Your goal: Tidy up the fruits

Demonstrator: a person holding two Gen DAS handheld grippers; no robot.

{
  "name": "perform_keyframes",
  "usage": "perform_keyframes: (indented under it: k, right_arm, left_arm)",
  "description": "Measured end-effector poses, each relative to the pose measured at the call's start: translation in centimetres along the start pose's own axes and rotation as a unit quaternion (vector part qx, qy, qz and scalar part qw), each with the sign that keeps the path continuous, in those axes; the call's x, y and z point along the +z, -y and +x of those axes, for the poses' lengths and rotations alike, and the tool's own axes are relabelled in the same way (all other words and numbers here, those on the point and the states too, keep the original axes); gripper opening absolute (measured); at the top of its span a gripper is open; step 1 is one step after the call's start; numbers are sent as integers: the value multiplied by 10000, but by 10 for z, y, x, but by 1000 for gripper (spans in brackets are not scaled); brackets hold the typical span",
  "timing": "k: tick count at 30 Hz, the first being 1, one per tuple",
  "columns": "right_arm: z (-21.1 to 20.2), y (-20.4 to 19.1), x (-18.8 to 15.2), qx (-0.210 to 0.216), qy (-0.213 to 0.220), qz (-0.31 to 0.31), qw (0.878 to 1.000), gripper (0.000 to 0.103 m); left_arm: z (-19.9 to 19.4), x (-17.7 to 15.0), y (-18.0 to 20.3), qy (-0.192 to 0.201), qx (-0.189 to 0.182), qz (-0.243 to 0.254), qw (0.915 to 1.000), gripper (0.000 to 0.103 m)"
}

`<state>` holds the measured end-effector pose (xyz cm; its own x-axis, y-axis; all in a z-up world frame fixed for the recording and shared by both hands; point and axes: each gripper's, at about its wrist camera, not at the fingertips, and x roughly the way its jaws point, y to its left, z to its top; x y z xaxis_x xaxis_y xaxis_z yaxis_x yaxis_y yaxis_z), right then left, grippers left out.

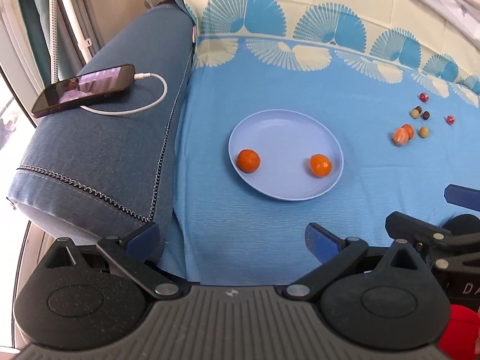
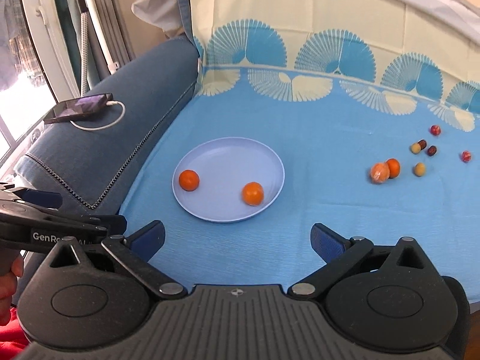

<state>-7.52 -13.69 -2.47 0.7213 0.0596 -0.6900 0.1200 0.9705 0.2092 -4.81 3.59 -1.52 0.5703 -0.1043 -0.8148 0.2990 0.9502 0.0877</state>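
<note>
A pale blue plate (image 1: pixel 285 126) (image 2: pixel 228 153) lies on the blue cloth and holds two oranges (image 1: pixel 248 160) (image 1: pixel 320 165), also in the right wrist view (image 2: pixel 189 180) (image 2: pixel 253 193). To the right lie two more oranges (image 1: pixel 402 135) (image 2: pixel 385 170) and several small red, brown and yellowish fruits (image 1: pixel 420 112) (image 2: pixel 420 147). My left gripper (image 1: pixel 232 238) is open and empty, near the cloth's front left. My right gripper (image 2: pixel 237 238) is open and empty, in front of the plate. Each gripper shows at the edge of the other's view.
A blue denim bolster (image 1: pixel 99 156) (image 2: pixel 99 156) lies along the left side, with a phone (image 1: pixel 85 90) (image 2: pixel 78 106) and its white charging cable on top. A fan-patterned cream border runs along the cloth's far side.
</note>
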Motion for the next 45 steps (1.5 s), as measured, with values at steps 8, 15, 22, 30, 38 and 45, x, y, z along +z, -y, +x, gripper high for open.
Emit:
perform_keyframes:
  k: [8, 15, 22, 30, 38, 45]
  right_arm:
    - [-21, 0, -7, -14, 266, -14, 9996, 102]
    - [-25, 1, -9, -9, 302, 8, 9995, 102]
    - [-23, 1, -10, 5, 243, 11, 9997, 102]
    - [-18, 0, -8, 6, 176, 29, 9998, 102]
    - [-13, 0, -9, 45, 113, 55, 9999, 102]
    - [-7, 7, -10, 154, 59, 216, 9996, 102]
  left_arm:
    - [-18, -2, 6, 219, 64, 67, 9997, 103]
    - [-22, -3, 6, 285, 81, 72, 9995, 103]
    - [-22, -3, 4, 286, 63, 71, 9995, 103]
    - [-19, -3, 4, 256, 61, 77, 9996, 103]
    - [-16, -2, 6, 204, 92, 112, 9997, 103]
    - [-8, 1, 11, 73, 168, 217, 9996, 103]
